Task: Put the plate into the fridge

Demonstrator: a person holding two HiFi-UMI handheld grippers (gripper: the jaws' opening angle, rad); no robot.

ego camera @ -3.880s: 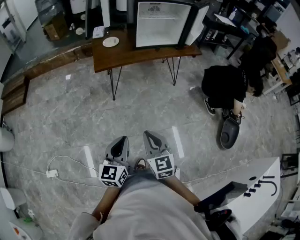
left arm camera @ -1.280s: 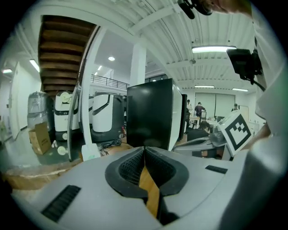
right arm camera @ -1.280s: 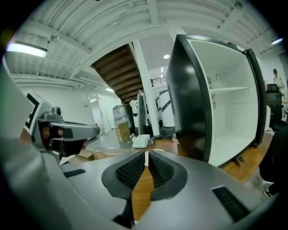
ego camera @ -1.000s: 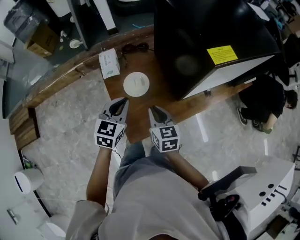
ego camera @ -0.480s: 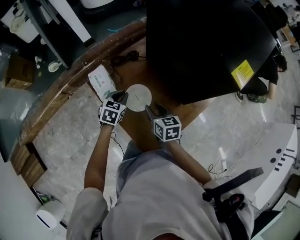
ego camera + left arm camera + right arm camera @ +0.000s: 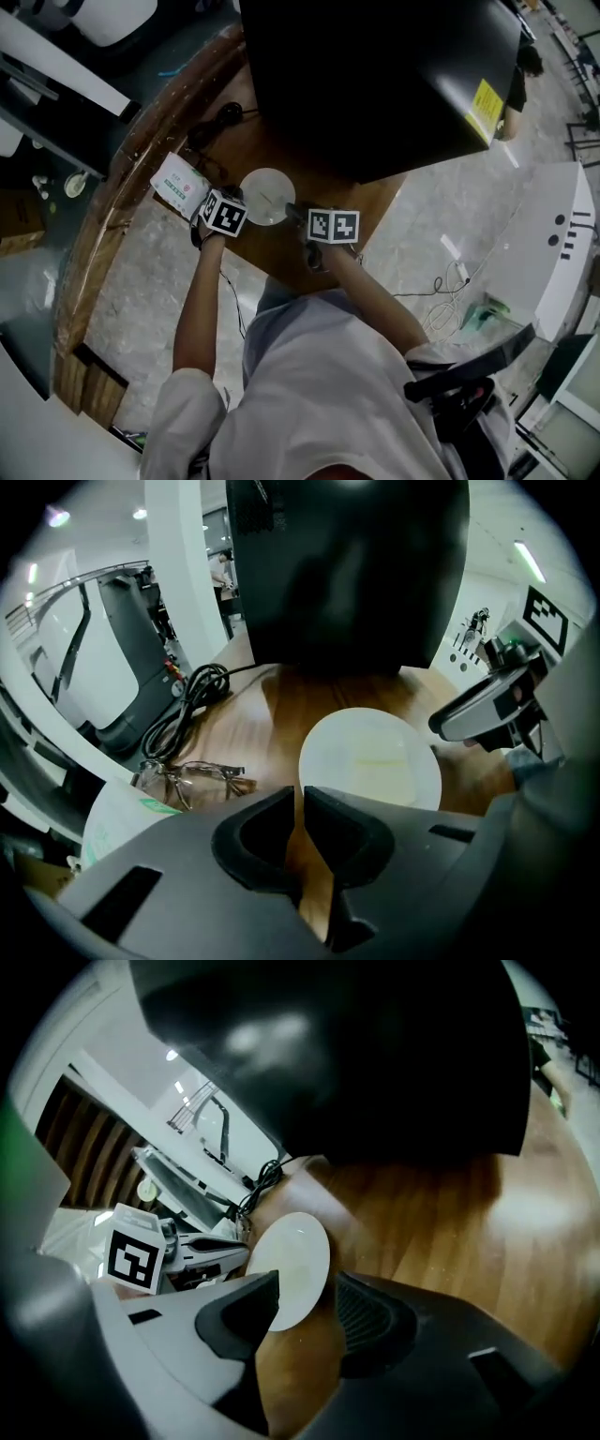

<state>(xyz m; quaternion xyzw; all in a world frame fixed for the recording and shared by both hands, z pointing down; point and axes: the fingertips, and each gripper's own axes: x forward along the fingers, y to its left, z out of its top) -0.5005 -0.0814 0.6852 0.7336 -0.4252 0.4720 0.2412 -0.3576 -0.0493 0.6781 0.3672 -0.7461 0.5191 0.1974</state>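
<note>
A small white plate (image 6: 267, 195) lies flat on the wooden table (image 6: 370, 202), just in front of the black fridge (image 6: 375, 75). My right gripper (image 6: 307, 1288) reaches the plate (image 6: 289, 1267) from the right. Its jaws are opening, and the plate's near rim sits in the gap without either pad pressing on it. My left gripper (image 6: 300, 799) is shut and empty, its tips just short of the plate (image 6: 370, 761) on the left side. In the head view the left gripper (image 6: 236, 200) and right gripper (image 6: 294, 215) flank the plate.
A white box with green print (image 6: 178, 186) lies left of the left gripper. A pair of glasses (image 6: 187, 780) and a coiled black cable (image 6: 183, 714) lie on the table behind it. The fridge carries a yellow label (image 6: 487, 97). The table's near edge is by my body.
The person has come up to the table and both grippers have closed in on the plate. The right jaws now straddle its rim.
</note>
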